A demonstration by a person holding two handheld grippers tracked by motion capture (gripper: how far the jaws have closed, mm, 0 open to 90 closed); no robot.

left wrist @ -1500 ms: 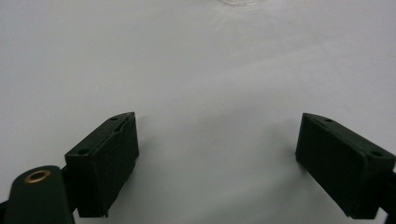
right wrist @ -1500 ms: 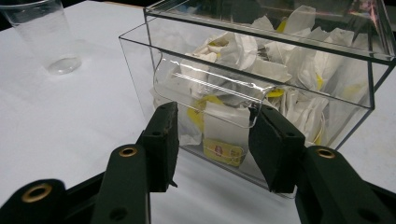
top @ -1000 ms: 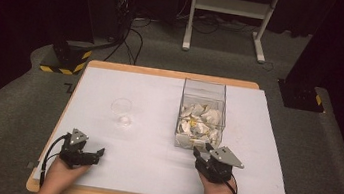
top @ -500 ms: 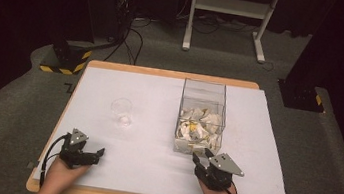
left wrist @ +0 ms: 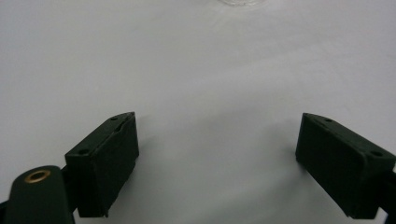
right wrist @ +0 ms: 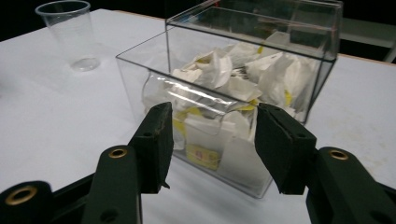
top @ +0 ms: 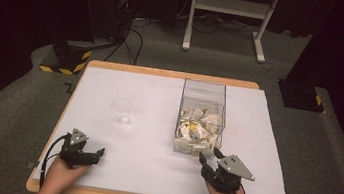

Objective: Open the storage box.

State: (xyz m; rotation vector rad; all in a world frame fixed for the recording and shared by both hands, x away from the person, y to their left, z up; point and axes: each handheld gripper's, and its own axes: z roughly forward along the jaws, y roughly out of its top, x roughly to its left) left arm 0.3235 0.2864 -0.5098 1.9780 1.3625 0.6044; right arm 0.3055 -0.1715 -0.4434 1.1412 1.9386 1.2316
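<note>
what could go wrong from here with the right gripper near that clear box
1. The right gripper, whose jaws have just been opening with nothing between them, sits close to the box; pushing on could shove the light box across the table.
2. The packets lie crumpled and piled, so a grab may lift several or slip off.
3. The empty cup stands apart and looks easy to tip if bumped.
</note>
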